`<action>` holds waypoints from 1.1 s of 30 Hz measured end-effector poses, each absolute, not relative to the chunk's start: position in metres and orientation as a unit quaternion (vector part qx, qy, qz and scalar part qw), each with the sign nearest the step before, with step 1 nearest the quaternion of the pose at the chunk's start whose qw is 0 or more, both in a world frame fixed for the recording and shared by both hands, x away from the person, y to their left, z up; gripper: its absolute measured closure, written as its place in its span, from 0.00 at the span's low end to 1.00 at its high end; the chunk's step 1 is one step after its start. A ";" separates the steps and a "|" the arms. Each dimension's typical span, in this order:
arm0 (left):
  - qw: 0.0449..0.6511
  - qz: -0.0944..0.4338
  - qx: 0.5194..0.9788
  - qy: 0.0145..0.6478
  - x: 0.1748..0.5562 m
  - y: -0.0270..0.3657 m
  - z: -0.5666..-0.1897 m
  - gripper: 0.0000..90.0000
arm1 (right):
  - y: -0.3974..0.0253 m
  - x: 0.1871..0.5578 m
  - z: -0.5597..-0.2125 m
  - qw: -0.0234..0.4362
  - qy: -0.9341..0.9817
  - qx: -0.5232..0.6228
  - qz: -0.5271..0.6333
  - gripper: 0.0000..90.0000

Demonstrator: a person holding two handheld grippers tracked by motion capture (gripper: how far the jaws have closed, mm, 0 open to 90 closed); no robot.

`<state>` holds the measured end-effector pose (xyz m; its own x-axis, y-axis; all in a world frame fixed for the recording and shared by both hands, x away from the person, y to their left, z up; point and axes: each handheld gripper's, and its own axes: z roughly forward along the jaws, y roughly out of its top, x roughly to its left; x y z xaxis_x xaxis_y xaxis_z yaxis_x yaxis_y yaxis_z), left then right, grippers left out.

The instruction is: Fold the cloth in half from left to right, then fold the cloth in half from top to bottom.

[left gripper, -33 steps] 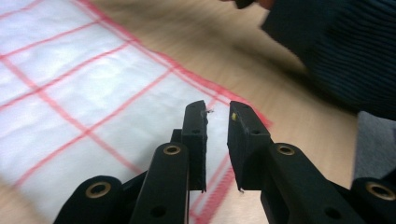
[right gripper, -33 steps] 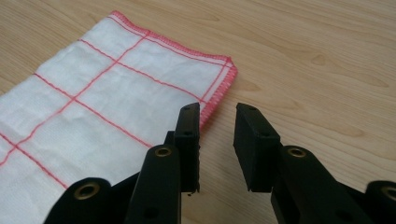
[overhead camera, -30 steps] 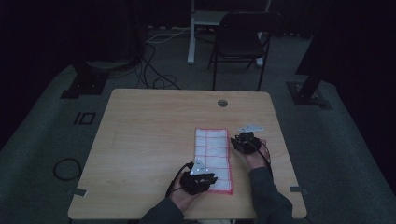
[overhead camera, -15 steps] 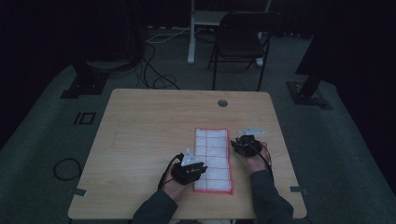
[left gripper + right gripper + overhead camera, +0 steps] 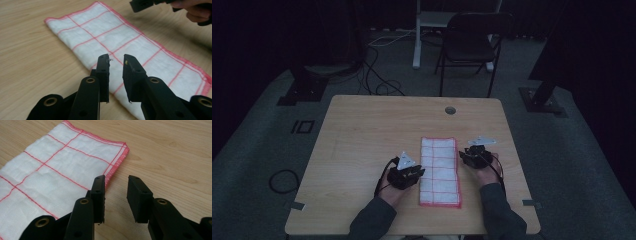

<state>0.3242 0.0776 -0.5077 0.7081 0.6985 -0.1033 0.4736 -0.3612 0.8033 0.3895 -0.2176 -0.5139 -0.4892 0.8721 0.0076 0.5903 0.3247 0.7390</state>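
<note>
A white cloth [image 5: 440, 170] with red grid lines and a red hem lies folded in a long strip on the wooden table [image 5: 362, 135]. My left gripper [image 5: 406, 175] sits at the strip's left edge, and in the left gripper view it [image 5: 116, 65] is open over the cloth [image 5: 105, 37] with nothing between the jaws. My right gripper [image 5: 474, 156] stands just right of the strip. In the right gripper view it [image 5: 115, 186] is open above the bare wood beside the cloth's [image 5: 50, 175] red hem, empty.
A round cable hole [image 5: 450, 110] sits near the table's far edge. A black chair [image 5: 472, 45] and a white stand [image 5: 422, 30] are beyond the table. Cables [image 5: 377, 75] lie on the floor. The other gripper [image 5: 147, 4] shows at the top of the left gripper view.
My left gripper has slid left off the cloth's lower part to its left edge. The right gripper has barely moved.
</note>
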 end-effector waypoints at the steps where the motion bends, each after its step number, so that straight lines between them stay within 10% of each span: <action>1: 0.435 0.131 0.814 0.361 0.326 0.079 -0.507 0.84 | -0.218 0.389 -0.514 0.201 0.789 0.463 0.351 0.75; 33: 0.421 0.170 0.793 0.407 0.378 0.110 -0.504 0.84 | -0.227 0.386 -0.522 0.195 0.783 0.473 0.354 0.74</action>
<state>0.3780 0.1104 -0.5039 0.6103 0.7888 -0.0733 0.5029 -0.3143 0.8052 0.3862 -0.2270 -0.5217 -0.4758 0.8790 0.0303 0.6033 0.3010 0.7385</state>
